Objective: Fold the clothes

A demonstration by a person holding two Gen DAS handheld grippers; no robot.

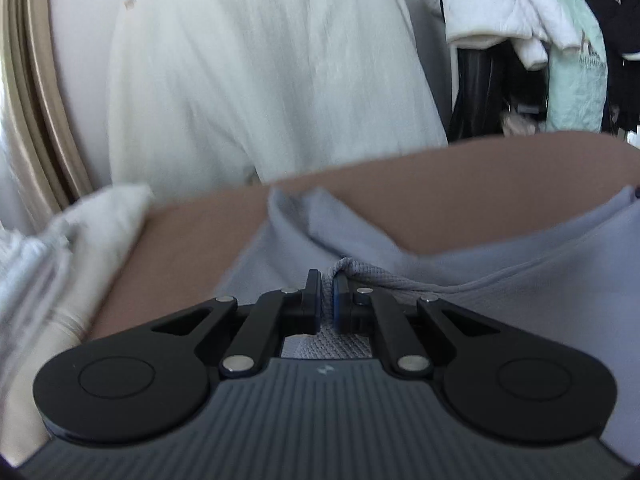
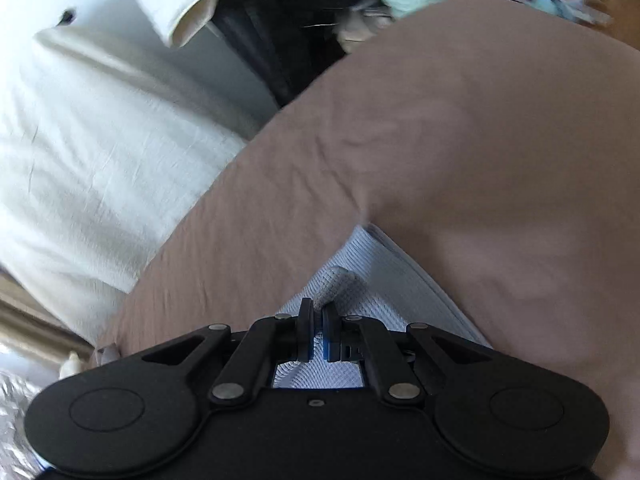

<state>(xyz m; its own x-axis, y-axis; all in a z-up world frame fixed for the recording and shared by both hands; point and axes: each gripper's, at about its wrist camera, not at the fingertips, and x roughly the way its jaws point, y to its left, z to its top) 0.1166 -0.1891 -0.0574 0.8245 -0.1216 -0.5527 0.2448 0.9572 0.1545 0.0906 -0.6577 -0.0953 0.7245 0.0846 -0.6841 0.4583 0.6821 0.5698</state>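
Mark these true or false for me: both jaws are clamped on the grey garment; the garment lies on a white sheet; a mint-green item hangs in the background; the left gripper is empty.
1. The left gripper and the right gripper each pinch the grey garment. True.
2. The garment lies on a white sheet. False: it lies on a brown surface.
3. A mint-green item hangs in the background. True.
4. The left gripper is empty. False: knit grey fabric sits between its jaws.
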